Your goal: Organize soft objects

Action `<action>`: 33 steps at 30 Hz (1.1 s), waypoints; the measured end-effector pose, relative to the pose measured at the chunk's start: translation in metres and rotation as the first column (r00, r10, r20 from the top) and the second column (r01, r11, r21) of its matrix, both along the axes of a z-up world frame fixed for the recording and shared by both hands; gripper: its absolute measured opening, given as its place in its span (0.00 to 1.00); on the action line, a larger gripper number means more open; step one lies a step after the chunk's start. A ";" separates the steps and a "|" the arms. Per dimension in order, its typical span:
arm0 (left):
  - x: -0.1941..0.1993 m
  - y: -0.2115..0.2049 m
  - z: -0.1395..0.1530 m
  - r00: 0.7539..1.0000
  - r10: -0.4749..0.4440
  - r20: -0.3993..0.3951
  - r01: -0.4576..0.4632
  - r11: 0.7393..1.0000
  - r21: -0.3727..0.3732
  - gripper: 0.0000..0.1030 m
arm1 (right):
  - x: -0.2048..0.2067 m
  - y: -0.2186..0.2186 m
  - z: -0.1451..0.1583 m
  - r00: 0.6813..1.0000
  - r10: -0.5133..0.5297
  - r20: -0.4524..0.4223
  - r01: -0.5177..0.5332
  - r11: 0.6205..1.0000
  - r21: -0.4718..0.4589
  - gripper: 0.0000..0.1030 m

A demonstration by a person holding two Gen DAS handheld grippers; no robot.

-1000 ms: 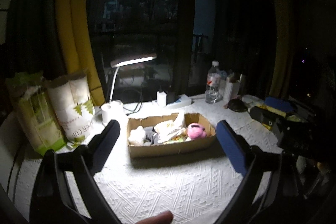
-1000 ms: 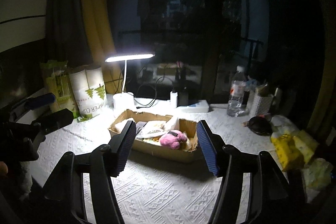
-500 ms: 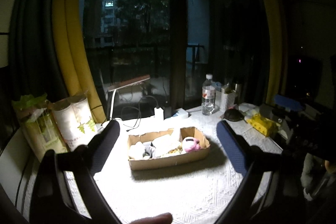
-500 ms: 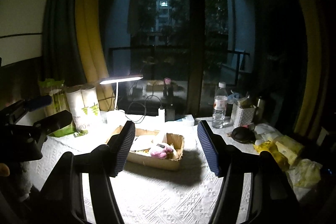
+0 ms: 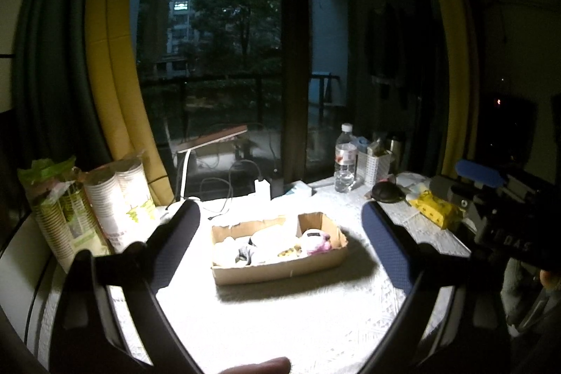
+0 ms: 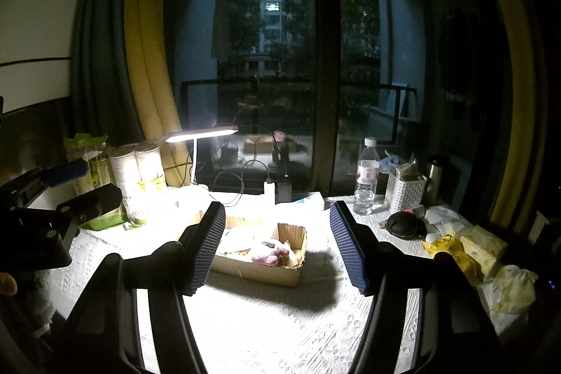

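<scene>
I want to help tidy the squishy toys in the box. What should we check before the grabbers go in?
1. Left gripper open and empty: ok.
2. Right gripper open and empty: ok.
3. Cardboard box in plain sight between the fingers in both views: ok.
4. Pink plush toy lying on top at the box's right end, free to grab: ok.
5. Other soft things in the box easy to tell apart: cannot tell, the desk lamp washes them out.
6. Grippers apart from each other: ok, each shows at the edge of the other's view.
</scene>
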State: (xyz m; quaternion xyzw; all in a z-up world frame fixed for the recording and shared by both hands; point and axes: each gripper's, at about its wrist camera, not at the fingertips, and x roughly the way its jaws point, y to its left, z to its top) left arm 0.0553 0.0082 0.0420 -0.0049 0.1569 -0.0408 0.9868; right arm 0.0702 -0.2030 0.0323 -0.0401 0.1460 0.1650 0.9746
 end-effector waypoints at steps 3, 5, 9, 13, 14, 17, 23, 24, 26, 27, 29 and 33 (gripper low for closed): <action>0.000 0.000 0.000 1.000 0.000 0.000 0.000 1.000 0.001 0.91 | 0.000 0.000 0.000 1.000 0.000 -0.001 0.000 1.000 0.000 0.63; 0.000 0.000 0.000 1.000 0.000 0.000 0.000 1.000 0.000 0.91 | 0.001 0.000 -0.001 1.000 -0.001 0.000 0.001 1.000 0.000 0.63; 0.000 0.000 0.000 1.000 0.000 0.001 0.000 1.000 0.000 0.91 | 0.000 0.000 0.000 1.000 -0.001 0.001 0.001 1.000 0.001 0.63; 0.000 -0.002 0.001 1.000 -0.002 0.003 0.002 1.000 0.001 0.91 | 0.001 0.001 -0.001 1.000 -0.001 0.000 0.001 1.000 0.000 0.63; -0.001 -0.002 0.001 1.000 -0.002 0.003 0.002 1.000 0.001 0.91 | 0.001 0.001 -0.001 1.000 -0.001 -0.001 0.001 1.000 0.001 0.63; 0.000 -0.003 0.001 1.000 -0.004 0.003 0.004 1.000 0.004 0.91 | 0.000 0.000 0.000 1.000 -0.001 -0.001 0.001 1.000 0.001 0.63; 0.000 -0.003 0.001 1.000 -0.003 0.003 0.003 1.000 0.003 0.91 | 0.002 0.000 -0.001 1.000 0.000 -0.001 0.000 1.000 0.000 0.63; 0.000 -0.003 0.001 1.000 -0.004 0.003 0.004 1.000 0.003 0.91 | 0.002 0.000 0.000 1.000 0.000 -0.001 0.000 1.000 0.001 0.63; 0.000 -0.004 0.001 1.000 -0.003 0.003 0.003 1.000 0.004 0.91 | 0.002 0.000 -0.001 1.000 -0.001 -0.002 0.001 1.000 0.000 0.63; -0.001 -0.003 0.001 1.000 -0.003 0.004 0.003 1.000 0.003 0.91 | 0.001 0.000 0.000 1.000 -0.001 -0.002 0.001 1.000 0.000 0.63; -0.001 -0.003 0.001 1.000 -0.003 0.004 0.003 1.000 0.003 0.91 | 0.001 0.000 0.000 1.000 0.000 -0.001 0.000 1.000 0.001 0.63; -0.001 -0.004 0.001 1.000 -0.005 0.005 0.005 1.000 0.002 0.91 | 0.002 0.000 0.000 1.000 0.000 -0.002 0.000 1.000 0.000 0.63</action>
